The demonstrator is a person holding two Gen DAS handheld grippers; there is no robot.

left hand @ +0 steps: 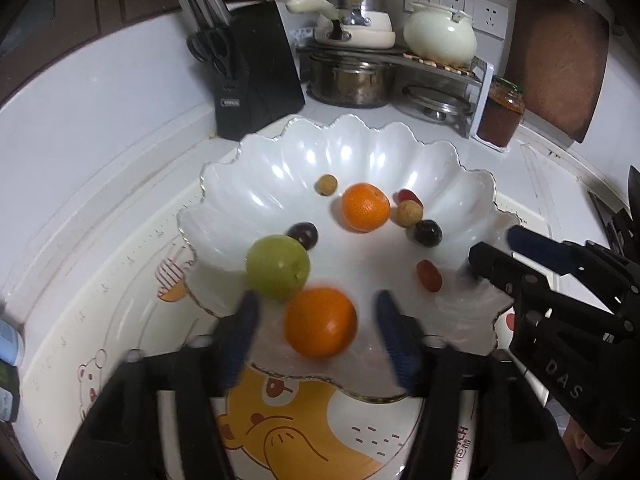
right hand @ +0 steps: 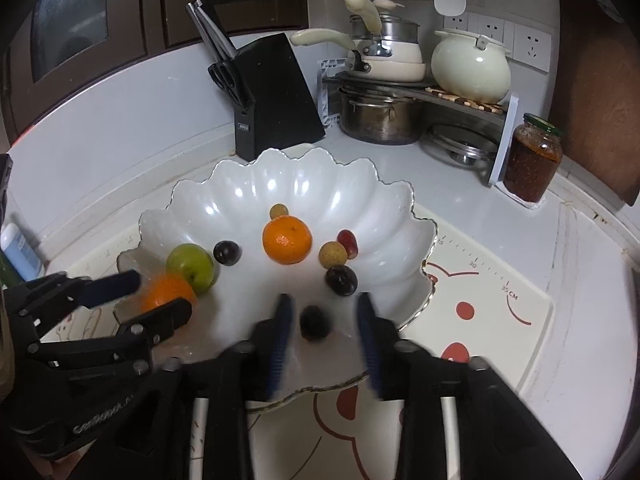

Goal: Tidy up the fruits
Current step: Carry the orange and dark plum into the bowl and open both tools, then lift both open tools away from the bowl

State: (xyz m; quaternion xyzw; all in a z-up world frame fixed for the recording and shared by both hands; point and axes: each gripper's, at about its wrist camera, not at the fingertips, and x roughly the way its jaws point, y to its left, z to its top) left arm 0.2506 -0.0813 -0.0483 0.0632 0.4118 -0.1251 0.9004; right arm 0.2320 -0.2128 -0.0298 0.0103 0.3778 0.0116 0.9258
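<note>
A white scalloped bowl [left hand: 280,168] [right hand: 248,200] on a cartoon mat holds an orange [left hand: 366,207] [right hand: 287,239], a green apple [left hand: 277,267] [right hand: 190,266], dark plums, small tan fruits and red grapes. My left gripper [left hand: 316,320] is open over the bowl's near rim, with a blurred second orange [left hand: 321,322] [right hand: 166,292] between its fingers, not touching them. My right gripper [right hand: 324,320] is open over the bowl's near right side, with a blurred dark fruit [right hand: 315,323] [left hand: 429,276] between its fingers. Each gripper shows in the other view: the right [left hand: 492,248], the left [right hand: 160,292].
Behind the bowl stand a black knife block [left hand: 256,68] [right hand: 276,100], a rack with pots and a cream kettle [left hand: 440,34] [right hand: 470,66], a jar of red sauce [left hand: 502,114] [right hand: 532,158] and a brown cutting board [left hand: 556,56]. Bottles [right hand: 20,254] stand at the left.
</note>
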